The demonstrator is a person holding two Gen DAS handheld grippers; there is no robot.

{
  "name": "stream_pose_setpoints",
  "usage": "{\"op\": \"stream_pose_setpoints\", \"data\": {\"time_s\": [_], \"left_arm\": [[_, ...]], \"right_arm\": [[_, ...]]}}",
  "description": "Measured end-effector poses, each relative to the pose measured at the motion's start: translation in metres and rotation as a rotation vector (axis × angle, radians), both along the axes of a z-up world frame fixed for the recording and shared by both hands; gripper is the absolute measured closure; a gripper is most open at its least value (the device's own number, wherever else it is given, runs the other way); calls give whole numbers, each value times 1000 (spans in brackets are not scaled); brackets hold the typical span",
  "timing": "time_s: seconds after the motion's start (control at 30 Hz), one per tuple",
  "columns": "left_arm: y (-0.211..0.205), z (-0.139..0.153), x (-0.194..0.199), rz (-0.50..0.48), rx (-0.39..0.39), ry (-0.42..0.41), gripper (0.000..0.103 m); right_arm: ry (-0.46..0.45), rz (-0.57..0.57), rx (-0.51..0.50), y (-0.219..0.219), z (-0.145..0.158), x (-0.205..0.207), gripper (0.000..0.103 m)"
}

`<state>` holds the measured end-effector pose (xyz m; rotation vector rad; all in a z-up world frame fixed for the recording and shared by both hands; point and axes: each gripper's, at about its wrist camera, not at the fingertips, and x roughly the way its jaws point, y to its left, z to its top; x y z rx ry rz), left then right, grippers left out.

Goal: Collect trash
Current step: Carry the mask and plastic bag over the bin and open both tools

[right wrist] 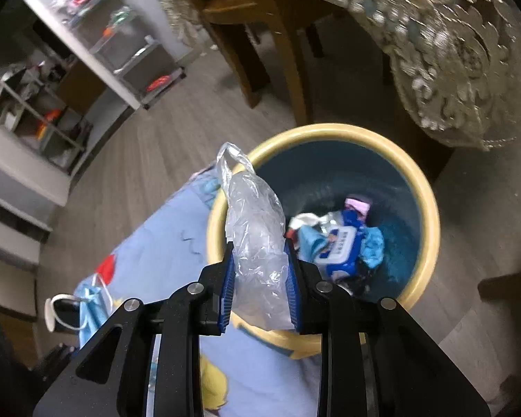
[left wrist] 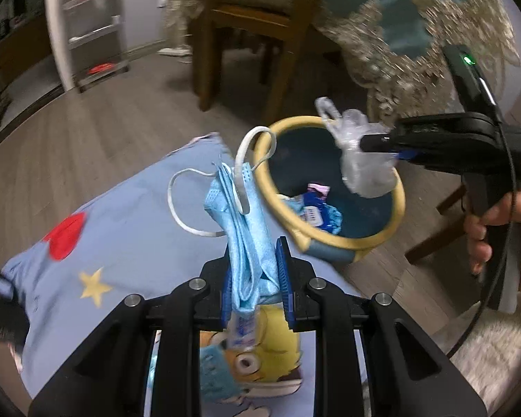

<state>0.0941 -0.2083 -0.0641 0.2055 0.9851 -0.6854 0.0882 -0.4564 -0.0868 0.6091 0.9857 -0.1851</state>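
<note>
Stood open-topped, the bin point(right wrist: 430, 208), with wrappers point(right wrist: 340, 246) only at the bottom and free room above them. Crowded on the far side by a chair leg point(right wrist: 295, 80) and a hanging tablecloth point(right wrist: 469, 69). Pressed on the near side by a blue blanket point(right wrist: 156, 253). Left bare beyond, the wood floor point(right wrist: 149, 160), up to the shelves point(right wrist: 128, 45).

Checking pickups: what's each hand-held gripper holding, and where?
Left hand-held gripper: crumpled light-blue face mask, near its bottom. Right hand-held gripper: clear plastic bag, lower half.
</note>
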Motion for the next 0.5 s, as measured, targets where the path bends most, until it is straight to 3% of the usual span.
{"op": "stream_pose_setpoints", "data": {"time_s": [0.27, 0.43, 0.5], "left_arm": [[-73, -16, 7, -148, 54, 31, 82], [-90, -26, 24, -145, 22, 66, 81], [-95, -32, 29, -147, 43, 53, 81]], "right_arm": [[32, -174, 49, -36, -14, -16, 75], [26, -234, 71, -48, -17, -23, 75], [26, -230, 61, -50, -18, -20, 75]]}}
